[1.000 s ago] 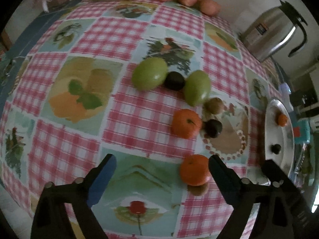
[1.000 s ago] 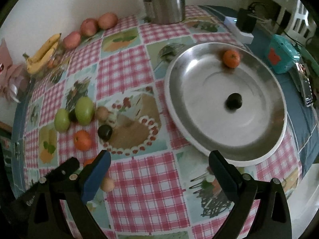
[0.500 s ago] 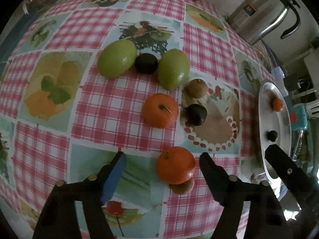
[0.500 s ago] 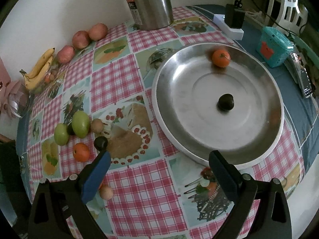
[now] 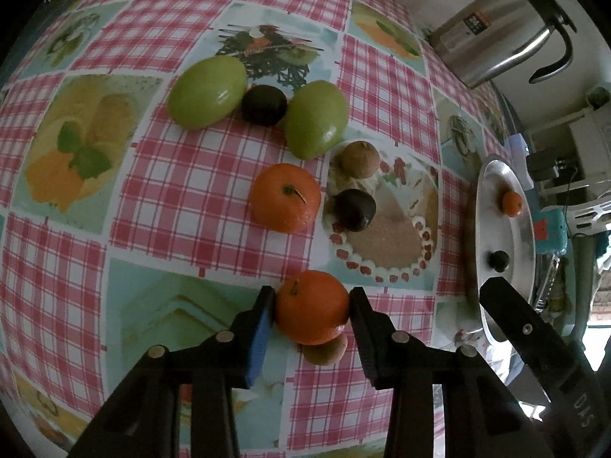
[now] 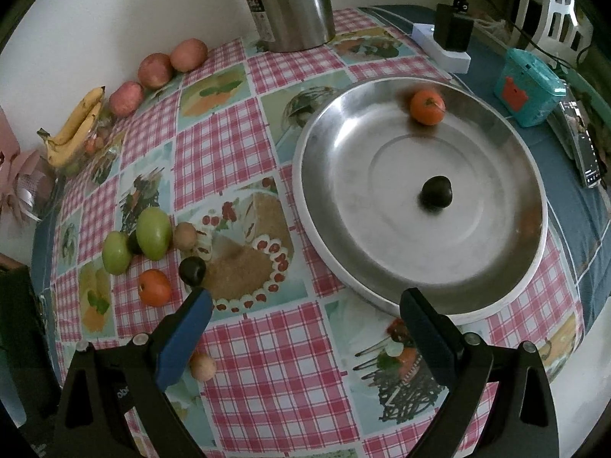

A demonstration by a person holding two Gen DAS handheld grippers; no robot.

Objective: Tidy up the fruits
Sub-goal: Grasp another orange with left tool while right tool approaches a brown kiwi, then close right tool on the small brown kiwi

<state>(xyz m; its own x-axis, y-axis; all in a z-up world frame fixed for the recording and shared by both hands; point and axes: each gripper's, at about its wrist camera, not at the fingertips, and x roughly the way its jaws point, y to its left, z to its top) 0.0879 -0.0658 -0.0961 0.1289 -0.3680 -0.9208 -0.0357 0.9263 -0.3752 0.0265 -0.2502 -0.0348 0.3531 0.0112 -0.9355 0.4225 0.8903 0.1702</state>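
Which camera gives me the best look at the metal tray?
Right wrist: the metal tray fills the view, showing the orange and dark fruit inside. Left wrist shows it only edge-on at the right.

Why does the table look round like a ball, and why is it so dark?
Both wrist views use fisheye lenses, so the checked tablecloth bulges and the corners go black. The room light is dim. In the right wrist view the metal tray shows soft glare, and its orange looks slightly smeared.
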